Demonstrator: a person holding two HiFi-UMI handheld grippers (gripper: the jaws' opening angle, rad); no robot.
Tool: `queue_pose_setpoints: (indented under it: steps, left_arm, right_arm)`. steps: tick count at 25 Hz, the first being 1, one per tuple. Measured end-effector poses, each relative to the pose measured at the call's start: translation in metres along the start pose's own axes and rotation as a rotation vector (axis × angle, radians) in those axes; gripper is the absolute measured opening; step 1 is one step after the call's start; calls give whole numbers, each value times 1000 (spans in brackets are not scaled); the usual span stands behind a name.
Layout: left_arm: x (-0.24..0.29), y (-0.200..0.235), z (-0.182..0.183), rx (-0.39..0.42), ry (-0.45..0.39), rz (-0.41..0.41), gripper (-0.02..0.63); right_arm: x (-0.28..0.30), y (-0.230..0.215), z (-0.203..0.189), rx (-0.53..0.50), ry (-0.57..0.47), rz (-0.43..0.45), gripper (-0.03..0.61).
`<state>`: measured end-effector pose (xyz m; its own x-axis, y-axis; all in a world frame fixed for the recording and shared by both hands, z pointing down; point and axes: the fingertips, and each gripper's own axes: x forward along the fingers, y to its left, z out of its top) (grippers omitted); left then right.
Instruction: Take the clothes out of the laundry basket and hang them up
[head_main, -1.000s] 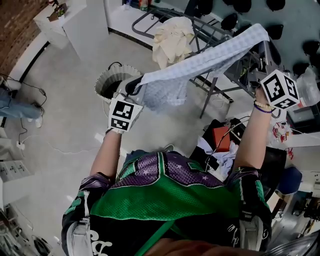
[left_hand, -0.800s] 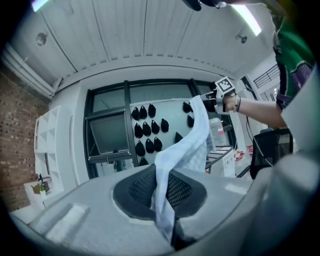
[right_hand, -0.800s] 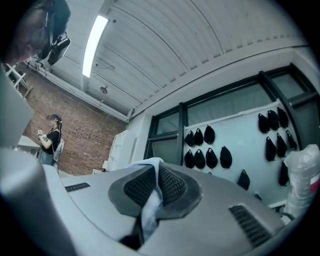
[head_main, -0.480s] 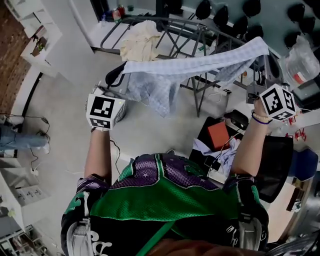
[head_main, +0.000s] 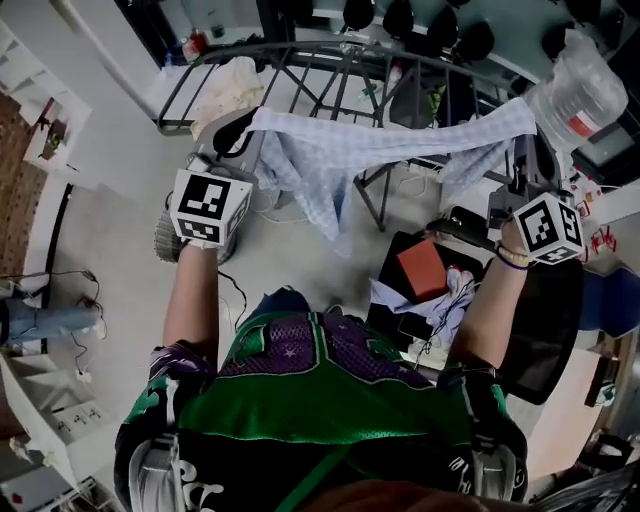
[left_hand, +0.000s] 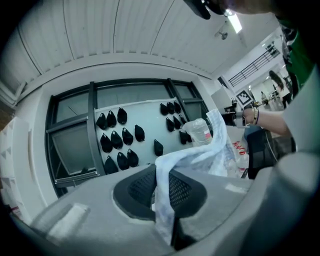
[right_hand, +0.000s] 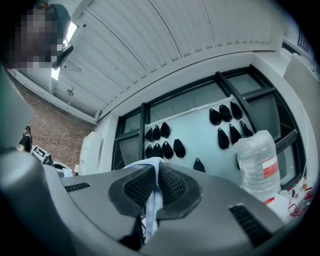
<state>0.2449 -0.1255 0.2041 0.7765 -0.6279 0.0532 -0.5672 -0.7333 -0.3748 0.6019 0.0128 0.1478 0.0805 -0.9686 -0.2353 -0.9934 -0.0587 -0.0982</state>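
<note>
A pale blue checked garment (head_main: 380, 150) is stretched out between my two grippers, just in front of the metal drying rack (head_main: 330, 60). My left gripper (head_main: 245, 135) is shut on its left end, where loose cloth hangs down. My right gripper (head_main: 527, 150) is shut on its right end. In the left gripper view the pale cloth (left_hand: 165, 200) is pinched between the dark pads and runs off to the right. The right gripper view shows a strip of the same cloth (right_hand: 152, 200) clamped between the pads. A cream garment (head_main: 228, 85) lies over the rack's left part.
A mesh basket (head_main: 168, 235) stands on the floor under my left hand. A heap of boxes, cables and cloth (head_main: 430, 285) lies at my right, with a black chair (head_main: 545, 330) beside it. A big plastic water bottle (head_main: 580, 95) stands at the upper right. White shelves (head_main: 40, 130) line the left.
Both grippers have carried the stretched garment toward the rack; the left one rose and the right one came down, so the cloth now hangs nearly level. The basket has slid under my left hand.
</note>
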Motion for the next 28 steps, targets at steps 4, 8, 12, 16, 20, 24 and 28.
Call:
queue_pose_setpoints:
  steps: [4, 8, 12, 16, 20, 24, 28]
  left_arm:
    - [51, -4, -4, 17, -2, -66, 31]
    - [114, 8, -13, 16, -26, -119, 31]
    - [186, 25, -26, 2, -38, -179, 31]
    - [250, 51, -33, -4, -49, -232, 31]
    - [301, 74, -41, 2, -49, -265, 31]
    - [344, 94, -43, 1, -75, -287, 31]
    - [386, 102, -47, -4, -83, -310, 31]
  right_arm:
    - [1, -37, -20, 9, 26, -81, 11]
    - [20, -64, -38, -5, 58, -155, 11]
    - [48, -86, -58, -20, 107, -233, 12]
    - [87, -104, -75, -20, 139, -296, 12]
    - [128, -116, -91, -13, 163, -335, 12]
    - [157, -123, -103, -40, 199, -371, 11]
    - [169, -138, -110, -75, 226, -417, 12]
